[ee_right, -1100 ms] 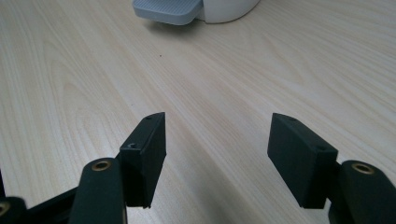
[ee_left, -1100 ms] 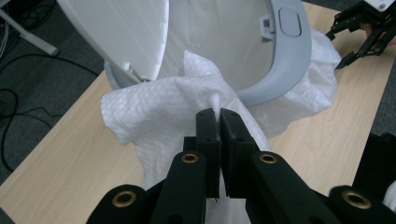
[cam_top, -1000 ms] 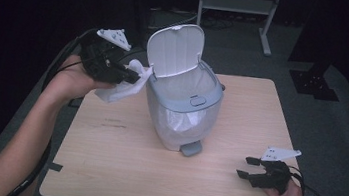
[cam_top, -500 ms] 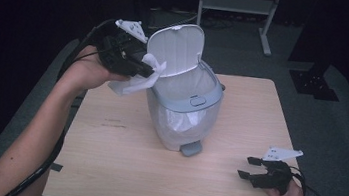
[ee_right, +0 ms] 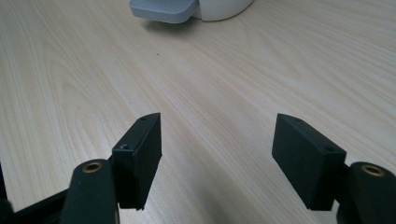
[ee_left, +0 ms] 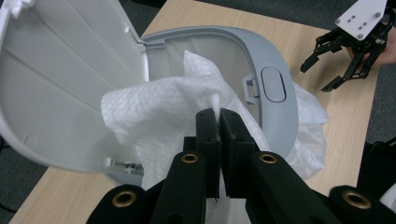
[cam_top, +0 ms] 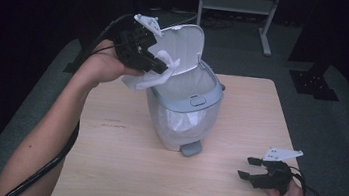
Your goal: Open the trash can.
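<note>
Paper towel (ee_left: pixel 154 107), white and crumpled, is pinched between the two black jaws of the left gripper (ee_left: pixel 219 114), which are closed tight on one edge of the sheet. In the left gripper view the towel spreads out past the fingertips and to their left, bunched in front of the raised inner face of the lid (ee_left: pixel 60 79) and over the open mouth of the bin (ee_left: pixel 275 93) (the grey rim with its oval button lies just to the right of the jaws). In the high view the left gripper (cam_top: pixel 166 68) is held up in the air at the bin's (cam_top: pixel 183 114) left side, beside the upright lid (cam_top: pixel 187 41), and the towel (cam_top: pixel 152 77) hangs from the jaws at the level of the rim, partly outside it. The bin stands near the middle of the wooden table (cam_top: pixel 104 160), its pedal (cam_top: pixel 190 148) facing the person.

The right gripper (cam_top: pixel 250 169) rests low at the table's near right corner, well apart from the bin, its jaws spread wide with nothing between them; in the right gripper view bare wood shows between its pads (ee_right: pixel 140 154).
</note>
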A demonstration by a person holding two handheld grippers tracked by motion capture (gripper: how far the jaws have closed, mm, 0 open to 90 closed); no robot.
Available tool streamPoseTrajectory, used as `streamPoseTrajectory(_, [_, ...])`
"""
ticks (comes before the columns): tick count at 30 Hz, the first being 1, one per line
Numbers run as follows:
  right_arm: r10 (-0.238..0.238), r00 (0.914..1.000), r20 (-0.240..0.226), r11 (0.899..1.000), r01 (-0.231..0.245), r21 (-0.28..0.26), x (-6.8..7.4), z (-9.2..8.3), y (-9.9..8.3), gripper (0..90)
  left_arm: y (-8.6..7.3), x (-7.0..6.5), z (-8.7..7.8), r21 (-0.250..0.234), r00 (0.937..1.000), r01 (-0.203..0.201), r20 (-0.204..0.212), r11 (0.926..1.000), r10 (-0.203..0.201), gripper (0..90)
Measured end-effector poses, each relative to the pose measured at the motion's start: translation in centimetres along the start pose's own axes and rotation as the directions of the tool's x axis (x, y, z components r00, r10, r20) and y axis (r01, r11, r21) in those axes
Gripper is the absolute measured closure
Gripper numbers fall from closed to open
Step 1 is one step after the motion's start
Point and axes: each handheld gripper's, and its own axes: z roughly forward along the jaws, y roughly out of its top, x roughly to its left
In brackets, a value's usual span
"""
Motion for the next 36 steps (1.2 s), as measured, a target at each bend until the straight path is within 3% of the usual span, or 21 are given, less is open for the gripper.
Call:
streamPoseTrajectory(18, [0.013,0.9999,0.001,1.000,-0.013,-0.009,-0.2,-0.3,-0.2,31.7,2.4,0.8,2.1,-0.007,0.9994,-0.026,0.023,0.9996,0.026,86.5])
streamPoseTrajectory(36, [0.020,0.9998,0.002,1.000,-0.020,-0.016,-0.4,-0.5,-0.4,31.7,4.0,1.4,5.6,0.014,0.9973,-0.049,0.054,0.9987,0.048,86.2])
